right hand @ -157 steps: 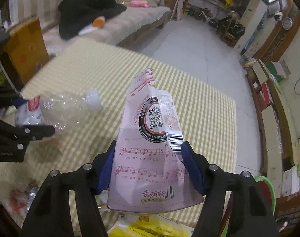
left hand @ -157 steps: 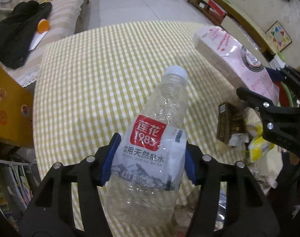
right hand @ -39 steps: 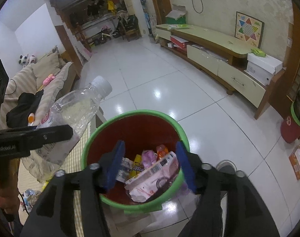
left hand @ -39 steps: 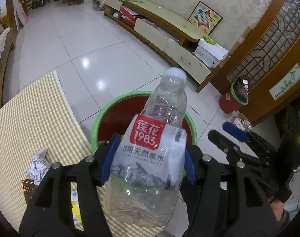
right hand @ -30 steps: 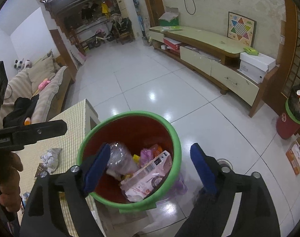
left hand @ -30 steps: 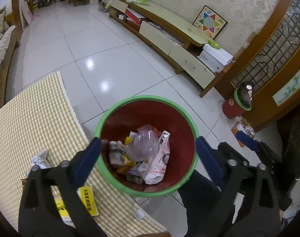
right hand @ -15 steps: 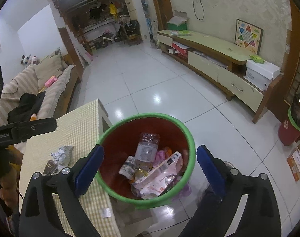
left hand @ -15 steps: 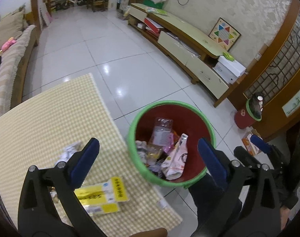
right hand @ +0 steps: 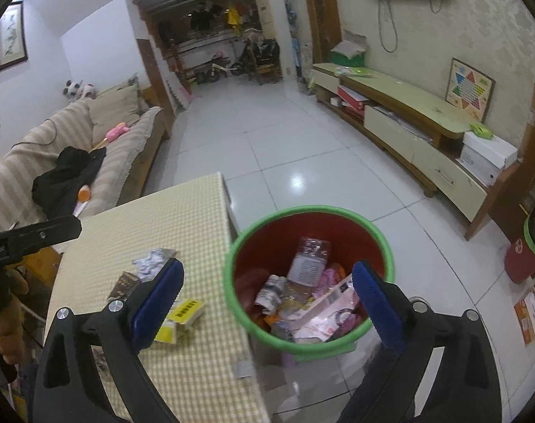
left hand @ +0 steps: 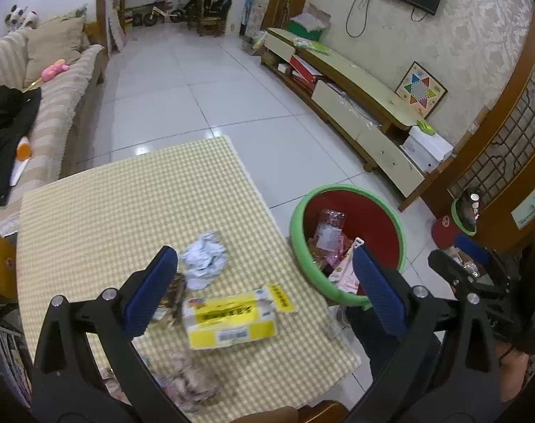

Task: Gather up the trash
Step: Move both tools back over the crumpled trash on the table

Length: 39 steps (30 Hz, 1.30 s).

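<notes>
A red bin with a green rim [left hand: 304,246] [right hand: 232,296] stands on the floor beside the checked table [left hand: 126,194] [right hand: 182,225]. It holds the clear bottle [left hand: 325,229] [right hand: 309,257], the pink bag [right hand: 323,320] and other wrappers. My left gripper [left hand: 263,282] is open and empty above the table, over a yellow box [left hand: 228,317] [right hand: 182,313] and a crumpled white paper [left hand: 205,259] [right hand: 151,259]. My right gripper [right hand: 267,296] is open and empty above the bin.
A brown packet [right hand: 124,283] and more crumpled trash [left hand: 186,384] lie on the table near me. A striped sofa [right hand: 55,141] is at the left, a low cabinet [left hand: 355,105] along the right wall, and a small red bin [right hand: 524,261] at far right.
Both grippers let go of the bottle and pink bag, which now lie in the bin. The left gripper has swung back from the bin toward the table trash.
</notes>
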{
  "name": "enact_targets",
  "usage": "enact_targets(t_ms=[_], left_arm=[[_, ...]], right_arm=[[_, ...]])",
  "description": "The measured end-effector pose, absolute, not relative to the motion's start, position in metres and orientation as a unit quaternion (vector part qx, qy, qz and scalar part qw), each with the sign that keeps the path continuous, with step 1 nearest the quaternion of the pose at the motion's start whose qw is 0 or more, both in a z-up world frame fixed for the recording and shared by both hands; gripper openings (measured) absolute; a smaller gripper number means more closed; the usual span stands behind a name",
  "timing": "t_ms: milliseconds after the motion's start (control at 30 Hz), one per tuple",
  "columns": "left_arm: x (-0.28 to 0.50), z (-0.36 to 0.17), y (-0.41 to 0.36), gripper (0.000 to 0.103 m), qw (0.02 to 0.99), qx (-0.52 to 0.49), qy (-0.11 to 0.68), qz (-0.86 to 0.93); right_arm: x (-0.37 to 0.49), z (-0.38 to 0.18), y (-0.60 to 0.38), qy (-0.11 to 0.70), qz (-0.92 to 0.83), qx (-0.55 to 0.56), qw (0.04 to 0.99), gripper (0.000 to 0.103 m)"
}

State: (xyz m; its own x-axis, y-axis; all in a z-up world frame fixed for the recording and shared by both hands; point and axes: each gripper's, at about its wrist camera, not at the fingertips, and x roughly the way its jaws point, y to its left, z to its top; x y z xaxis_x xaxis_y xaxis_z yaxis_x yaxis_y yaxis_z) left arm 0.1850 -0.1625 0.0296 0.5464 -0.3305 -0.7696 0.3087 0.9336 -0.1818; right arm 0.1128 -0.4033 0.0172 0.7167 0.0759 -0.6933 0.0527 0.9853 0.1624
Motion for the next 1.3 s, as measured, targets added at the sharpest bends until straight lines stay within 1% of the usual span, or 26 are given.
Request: enact_targets(t_ms=[433, 933, 1300], left_arm=[[0.151, 0.031, -0.082, 0.097, 0.89, -0.041, 0.433, -0.135], [0.097, 0.023, 0.006, 0.097, 0.896, -0.074, 0.433, -0.067], [0.076, 0.0, 0.027, 0.097, 0.881, -0.088, 0.461, -0.06]], right_arm=[[0.109, 0.029, -0.334, 0.373, 0.055, 0.048, 0.925, 0.094], [0.098, 0.023, -0.252, 0.377, 0.127, 0.013, 0.917, 0.094], [0.089, 0.007, -0.225, 0.392, 0.149, 0.001, 0.908, 0.094]])
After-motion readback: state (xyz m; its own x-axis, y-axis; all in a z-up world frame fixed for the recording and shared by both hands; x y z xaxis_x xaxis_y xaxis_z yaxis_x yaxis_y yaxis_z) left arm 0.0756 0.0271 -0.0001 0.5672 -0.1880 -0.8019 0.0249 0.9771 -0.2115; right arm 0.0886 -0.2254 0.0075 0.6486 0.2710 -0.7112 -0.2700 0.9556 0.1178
